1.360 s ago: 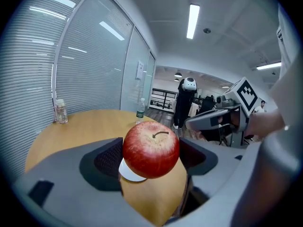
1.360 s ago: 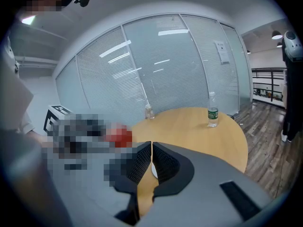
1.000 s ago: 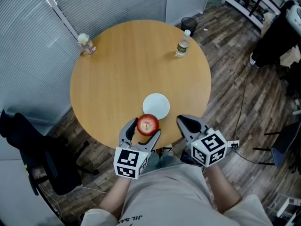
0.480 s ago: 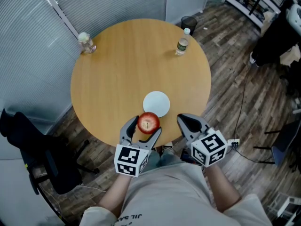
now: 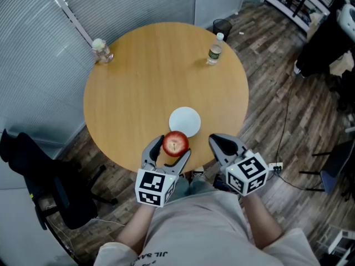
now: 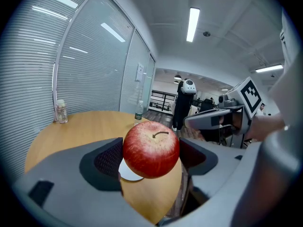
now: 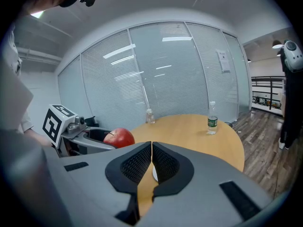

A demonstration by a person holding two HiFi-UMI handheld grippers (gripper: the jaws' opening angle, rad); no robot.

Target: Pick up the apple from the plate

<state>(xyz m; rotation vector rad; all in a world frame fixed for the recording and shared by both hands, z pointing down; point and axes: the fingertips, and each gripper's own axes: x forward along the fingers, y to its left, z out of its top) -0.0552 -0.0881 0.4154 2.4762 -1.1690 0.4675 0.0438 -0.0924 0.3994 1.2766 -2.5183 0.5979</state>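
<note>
A red apple is held in the air over the near edge of the round wooden table, with my left gripper shut on it. The small white plate lies bare on the table just beyond the apple. My right gripper hovers to the right of the apple at the table's near edge, its jaws pressed together with nothing between them.
A water bottle with a green label stands at the table's far right. A clear jar or bottle stands at the far left by the blinds. A black chair is at the left; a black bin sits beyond the table.
</note>
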